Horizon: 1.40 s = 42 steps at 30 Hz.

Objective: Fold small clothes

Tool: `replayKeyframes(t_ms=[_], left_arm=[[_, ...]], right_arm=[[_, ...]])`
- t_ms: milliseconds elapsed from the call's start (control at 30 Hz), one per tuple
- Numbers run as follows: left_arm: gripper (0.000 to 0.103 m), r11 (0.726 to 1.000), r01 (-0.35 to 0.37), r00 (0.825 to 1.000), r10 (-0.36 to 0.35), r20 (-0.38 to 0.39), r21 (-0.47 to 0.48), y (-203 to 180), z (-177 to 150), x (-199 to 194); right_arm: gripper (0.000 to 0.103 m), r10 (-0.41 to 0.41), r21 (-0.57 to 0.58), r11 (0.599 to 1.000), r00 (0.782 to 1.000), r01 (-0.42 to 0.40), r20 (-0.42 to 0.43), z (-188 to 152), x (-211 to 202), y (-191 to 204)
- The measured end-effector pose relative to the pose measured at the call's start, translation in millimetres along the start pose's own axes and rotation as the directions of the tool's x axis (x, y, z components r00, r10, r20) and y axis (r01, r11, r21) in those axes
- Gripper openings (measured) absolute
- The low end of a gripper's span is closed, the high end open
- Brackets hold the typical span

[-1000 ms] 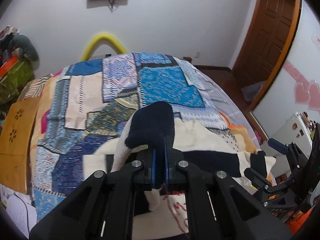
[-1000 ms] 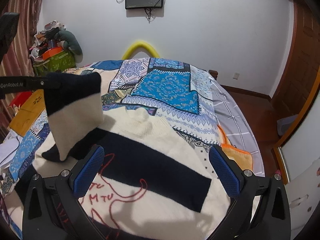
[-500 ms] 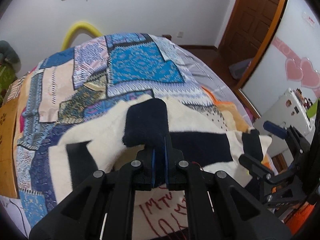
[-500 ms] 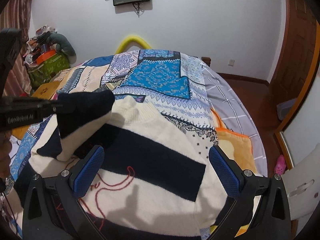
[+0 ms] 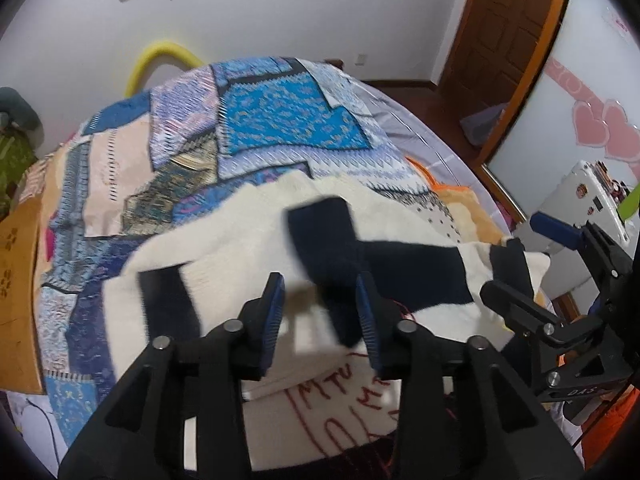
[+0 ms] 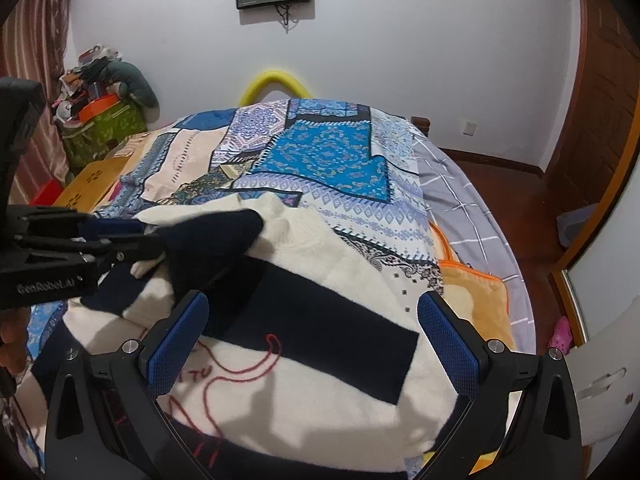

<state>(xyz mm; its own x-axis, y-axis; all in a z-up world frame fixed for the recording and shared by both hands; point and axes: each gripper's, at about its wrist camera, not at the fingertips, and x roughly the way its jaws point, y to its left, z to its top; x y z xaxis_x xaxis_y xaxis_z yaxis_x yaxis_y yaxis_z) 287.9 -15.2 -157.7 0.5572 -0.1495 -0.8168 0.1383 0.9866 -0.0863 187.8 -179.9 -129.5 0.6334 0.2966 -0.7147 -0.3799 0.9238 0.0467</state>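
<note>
A cream sweater (image 5: 240,248) with black bands and red stitched lettering lies spread on the bed; it also shows in the right wrist view (image 6: 320,380). Its black-cuffed sleeve (image 5: 324,232) lies folded across the body. My left gripper (image 5: 320,312) is open, its blue pads either side of the sleeve's lower part, not clamping it. In the right wrist view the left gripper (image 6: 132,240) sits at the left beside the sleeve cuff (image 6: 216,236). My right gripper (image 6: 312,328) is wide open and empty above the sweater's black chest band.
A patchwork quilt (image 6: 320,160) covers the bed. An orange blanket (image 6: 472,288) lies at the right edge. A wooden stool (image 6: 88,184) and a cluttered green bin (image 6: 104,128) stand left. A door (image 5: 504,32) and white cabinet (image 5: 584,208) are right.
My left gripper carried the sleeve rightward and down across the sweater, then opened and let it go. My right gripper stayed open, drifting slightly.
</note>
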Motion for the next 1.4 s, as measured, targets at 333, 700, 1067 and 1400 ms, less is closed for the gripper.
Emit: replayKeyframes(t_ms=[333, 700, 1067, 1400], left_arm=[[0.065, 0.989, -0.131, 0.987, 0.137, 0.081, -0.070, 67, -7, -44], [0.073, 0.963, -0.235, 0.968, 0.244, 0.054, -0.134, 151, -54, -57], [0.073, 0.959, -0.228, 0.974, 0.227, -0.030, -0.165, 190, -88, -30], [0.073, 0.966, -0.216, 0.976, 0.209, -0.063, -0.140, 190, -93, -6]], right_arm=[[0.103, 0.052, -0.090, 0.995, 0.998, -0.054, -0.026, 20, 11, 43], [0.103, 0.134, -0.208, 0.965, 0.980, -0.163, -0.144, 22, 50, 118], [0.085, 0.108, -0.268, 0.945, 0.954, -0.185, -0.279, 8, 102, 155], [0.050, 0.048, -0.284, 0.948, 0.947, -0.144, -0.318, -1, 125, 157]])
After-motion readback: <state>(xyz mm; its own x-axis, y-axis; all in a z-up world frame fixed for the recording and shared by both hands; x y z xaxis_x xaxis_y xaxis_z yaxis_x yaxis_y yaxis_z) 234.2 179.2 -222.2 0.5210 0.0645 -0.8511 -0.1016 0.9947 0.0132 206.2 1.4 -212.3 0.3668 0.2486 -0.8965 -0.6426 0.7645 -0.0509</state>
